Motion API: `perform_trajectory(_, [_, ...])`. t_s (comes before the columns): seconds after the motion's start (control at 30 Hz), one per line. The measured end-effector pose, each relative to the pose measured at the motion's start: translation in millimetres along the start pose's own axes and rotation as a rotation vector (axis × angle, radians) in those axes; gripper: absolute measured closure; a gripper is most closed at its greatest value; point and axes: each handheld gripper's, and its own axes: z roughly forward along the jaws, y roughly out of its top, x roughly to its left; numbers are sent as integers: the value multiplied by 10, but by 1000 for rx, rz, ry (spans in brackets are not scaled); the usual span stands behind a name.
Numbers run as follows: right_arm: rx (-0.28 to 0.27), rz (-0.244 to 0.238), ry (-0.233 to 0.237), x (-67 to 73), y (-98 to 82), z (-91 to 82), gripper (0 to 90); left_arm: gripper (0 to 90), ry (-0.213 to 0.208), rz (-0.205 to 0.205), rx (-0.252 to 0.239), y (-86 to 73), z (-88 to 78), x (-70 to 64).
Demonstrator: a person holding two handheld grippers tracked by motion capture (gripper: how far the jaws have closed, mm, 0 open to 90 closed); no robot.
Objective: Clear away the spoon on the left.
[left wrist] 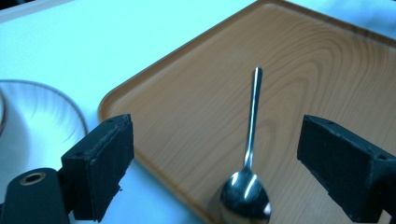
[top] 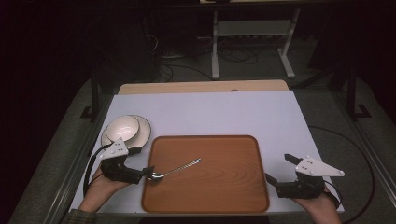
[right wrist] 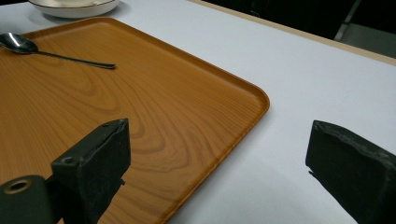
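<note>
White-topped counter (top: 210,112) carries everything; its far edge shows a strip of pale wood. The layout leaves a bare margin on each side, which gives both hands room to rest.

Rectangular brown wood-grain tray with rounded corners (top: 219,186) sits at the near centre of the counter, long side toward the person. Judged: placed centrally so that either gripper can reach it.

Round white plate with a white bowl stacked on it (top: 140,135) stands off the tray, just beyond its far-left corner. White bowl (top: 122,127) sits toward the plate's left part. Judged: parked outside the tray, close to the left hand, likely waiting its turn.

Left gripper (top: 148,173) is held low at the tray's left rim, released, jaws spread wide. In the left gripper view the jaws stand either side of the spoon's bowl end without touching it. Judged: aligned on the bowl end, either for a grasp or just after a release.

Right gripper (top: 276,170) rests at the tray's right edge, also released and holding nothing; in the right gripper view one jaw is over the tray, the other over bare counter. Judged: idle, kept clear.

Slim silver metal spoon (left wrist: 251,140) lies flat on the tray's left part, bowl near the left rim, handle pointing toward the tray's middle.
</note>
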Motion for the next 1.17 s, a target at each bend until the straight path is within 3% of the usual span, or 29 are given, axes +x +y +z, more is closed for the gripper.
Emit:
perform_trajectory(0.53, [0, 1, 0, 1, 0, 3, 59, 119, 65, -28, -2, -251, -229, 101])
perform_trajectory(1.17, [8, -1, 2, 4, -4, 9, 61, 131, 74, -24, 14, -290, -215, 130])
